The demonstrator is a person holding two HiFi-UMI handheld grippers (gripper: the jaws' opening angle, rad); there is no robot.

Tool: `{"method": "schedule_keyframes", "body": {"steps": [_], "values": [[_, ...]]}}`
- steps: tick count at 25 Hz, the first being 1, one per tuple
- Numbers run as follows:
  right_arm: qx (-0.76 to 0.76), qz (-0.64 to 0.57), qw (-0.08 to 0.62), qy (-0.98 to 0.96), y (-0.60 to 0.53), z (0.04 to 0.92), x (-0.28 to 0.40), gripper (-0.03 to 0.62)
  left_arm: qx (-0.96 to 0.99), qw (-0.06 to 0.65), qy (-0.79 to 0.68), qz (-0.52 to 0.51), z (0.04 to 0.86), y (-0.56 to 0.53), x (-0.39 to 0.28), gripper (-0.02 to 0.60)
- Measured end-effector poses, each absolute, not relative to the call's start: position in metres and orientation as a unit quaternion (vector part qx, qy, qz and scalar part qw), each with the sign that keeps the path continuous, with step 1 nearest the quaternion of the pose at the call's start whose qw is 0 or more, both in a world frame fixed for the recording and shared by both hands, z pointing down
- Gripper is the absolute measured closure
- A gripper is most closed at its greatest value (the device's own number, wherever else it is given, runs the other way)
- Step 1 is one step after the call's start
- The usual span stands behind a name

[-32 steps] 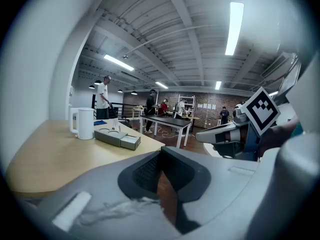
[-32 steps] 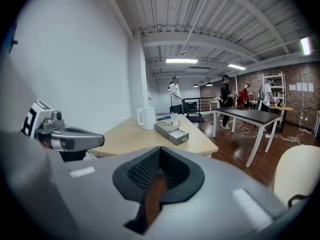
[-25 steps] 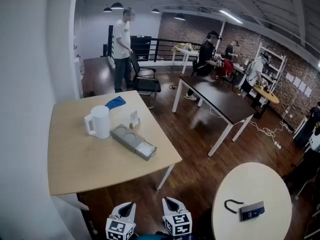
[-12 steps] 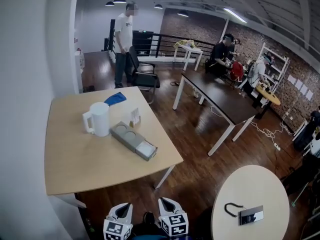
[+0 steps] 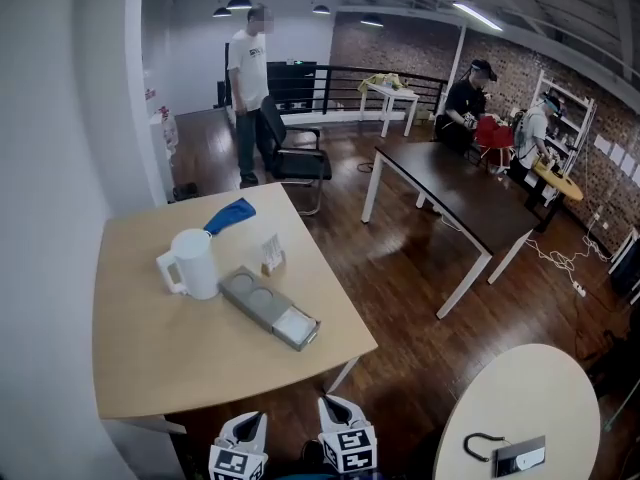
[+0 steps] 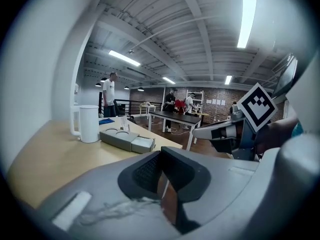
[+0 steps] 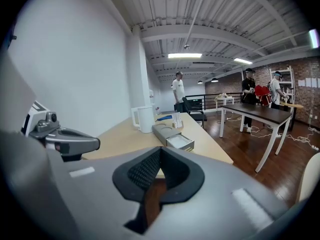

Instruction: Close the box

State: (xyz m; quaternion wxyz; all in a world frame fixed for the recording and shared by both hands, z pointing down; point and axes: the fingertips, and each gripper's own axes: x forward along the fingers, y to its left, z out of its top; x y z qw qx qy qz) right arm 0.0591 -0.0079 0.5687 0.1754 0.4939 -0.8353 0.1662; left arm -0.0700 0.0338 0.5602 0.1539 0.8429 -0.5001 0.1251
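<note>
**Box lying open on the counter, both hand-held grippers clenched and empty**

The long grey box (image 5: 266, 306) is lying on the light wooden counter (image 5: 140, 353), towards its near right corner. Its white-lined drawer end is sticking out towards the counter's edge, so the box is not closed. A white plastic jug (image 5: 193, 263) is standing just beside the box's far end. A small clear card stand (image 5: 271, 255) is sitting near it, and a blue cloth (image 5: 231, 213) is lying further back.

The left hand-held gripper (image 6: 162, 183) is pointing towards the counter with its jaws pressed together on nothing. The right hand-held gripper (image 7: 153, 183) is doing likewise, jaws together and empty. Both are hanging side by side short of the counter's near edge, well apart from the box.
</note>
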Motion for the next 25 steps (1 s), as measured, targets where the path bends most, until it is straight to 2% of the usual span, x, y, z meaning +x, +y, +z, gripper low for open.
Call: {"method": "schedule_keyframes", "body": {"steps": [17,25], "values": [[0.5,0.161,0.145,-0.839,-0.115,0.568,0.101,0.6,0.835,0.148,-0.513,0.129,0.561,-0.058,-0.035,0.588],[0.512,0.167,0.159,-0.828,-0.143,0.579,0.096,0.6,0.833,0.167,-0.514,0.122,0.579,-0.093,-0.053,0.588]]}}
